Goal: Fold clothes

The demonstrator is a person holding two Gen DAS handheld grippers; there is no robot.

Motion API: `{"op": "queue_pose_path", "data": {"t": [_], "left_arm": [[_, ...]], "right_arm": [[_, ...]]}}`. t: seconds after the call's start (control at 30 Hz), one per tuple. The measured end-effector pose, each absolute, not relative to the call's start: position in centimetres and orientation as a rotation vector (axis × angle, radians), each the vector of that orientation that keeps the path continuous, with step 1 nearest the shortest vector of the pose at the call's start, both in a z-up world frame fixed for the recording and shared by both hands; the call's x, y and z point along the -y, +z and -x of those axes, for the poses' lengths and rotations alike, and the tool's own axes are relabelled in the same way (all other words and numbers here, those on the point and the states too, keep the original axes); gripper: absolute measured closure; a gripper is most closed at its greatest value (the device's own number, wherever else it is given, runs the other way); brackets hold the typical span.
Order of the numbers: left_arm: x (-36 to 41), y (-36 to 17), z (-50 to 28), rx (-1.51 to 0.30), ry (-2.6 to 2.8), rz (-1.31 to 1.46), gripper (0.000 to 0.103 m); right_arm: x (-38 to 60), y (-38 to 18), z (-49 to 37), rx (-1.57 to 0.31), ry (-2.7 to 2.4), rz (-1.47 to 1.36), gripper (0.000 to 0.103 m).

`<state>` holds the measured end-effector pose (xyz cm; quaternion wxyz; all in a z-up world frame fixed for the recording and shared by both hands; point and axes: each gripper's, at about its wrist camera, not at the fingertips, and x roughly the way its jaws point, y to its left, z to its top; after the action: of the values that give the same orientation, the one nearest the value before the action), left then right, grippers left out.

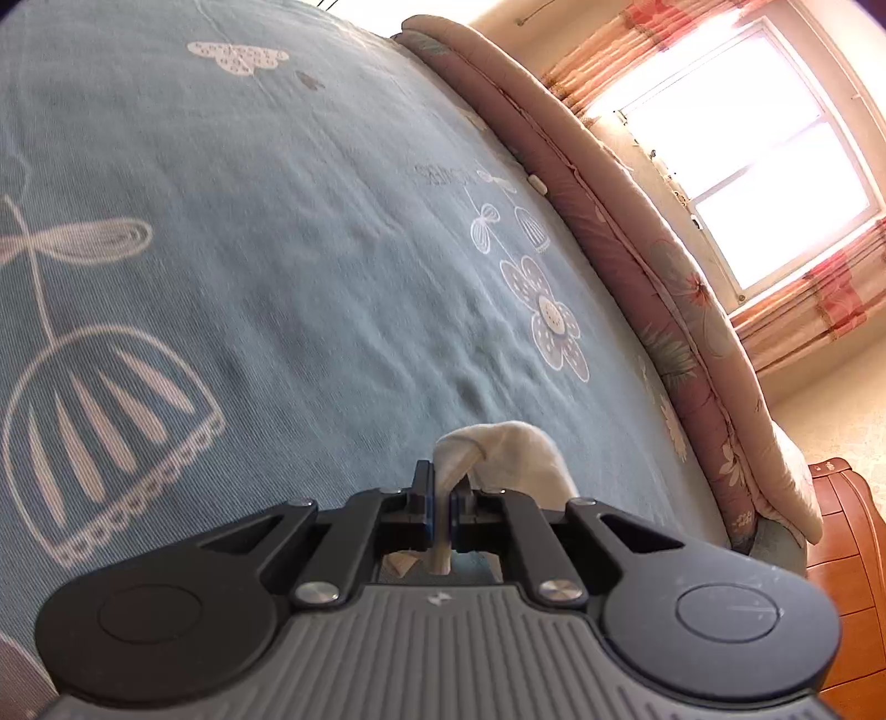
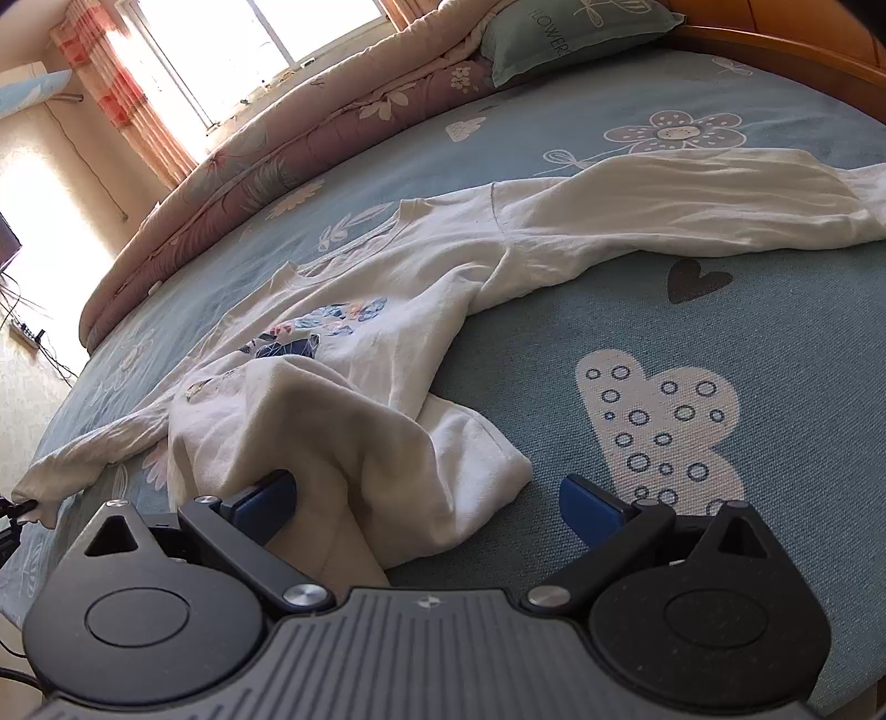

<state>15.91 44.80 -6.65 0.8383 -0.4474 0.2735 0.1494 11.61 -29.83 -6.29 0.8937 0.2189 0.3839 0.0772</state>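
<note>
A white long-sleeved shirt [image 2: 387,310] with a blue printed front lies spread and rumpled across the blue bedspread [image 2: 664,310]. One sleeve reaches to the far right, the other to the near left. In the right wrist view my right gripper [image 2: 426,498] stands open, its blue pads on either side of a bunched fold of the shirt's hem. In the left wrist view my left gripper [image 1: 443,498] is shut on a pinch of white shirt cloth [image 1: 498,454], held just above the bedspread [image 1: 249,249]. The left gripper's tip [image 2: 22,507] shows at the left sleeve's cuff.
A rolled pink floral quilt [image 2: 266,183] runs along the far edge of the bed, with a teal pillow [image 2: 570,33] at its end. A wooden headboard [image 2: 775,55] is behind. A bright window with red curtains [image 1: 775,155] and a wooden cabinet [image 1: 847,554] lie beyond the bed.
</note>
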Motion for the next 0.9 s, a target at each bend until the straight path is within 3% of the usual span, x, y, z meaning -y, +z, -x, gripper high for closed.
{"op": "queue_pose_path", "data": {"t": [0.37, 0.5, 0.63, 0.73, 0.9], "left_arm": [[-48.5, -5.1, -18.6, -0.58, 0.469, 0.95, 0.097], [-48.4, -4.2, -18.9, -0.601, 0.501, 0.898, 0.093], [-45.2, -2.8, -20.1, -0.649, 0.375, 0.791, 0.081], [-40.7, -2.1, -22.5, -0.698, 0.243, 0.682, 0.078], [-31.6, -1.5, -27.9, -0.771, 0.003, 0.489, 0.062]], "right_arm": [[29.2, -5.5, -12.3, -0.795, 0.148, -0.422, 0.0], [29.1, -5.3, -12.3, -0.792, 0.15, -0.417, 0.0], [29.0, -5.4, -12.6, -0.79, 0.155, -0.401, 0.0], [28.8, -5.2, -12.9, -0.778, 0.156, -0.387, 0.0], [28.8, -5.1, -13.0, -0.763, 0.162, -0.357, 0.0]]}}
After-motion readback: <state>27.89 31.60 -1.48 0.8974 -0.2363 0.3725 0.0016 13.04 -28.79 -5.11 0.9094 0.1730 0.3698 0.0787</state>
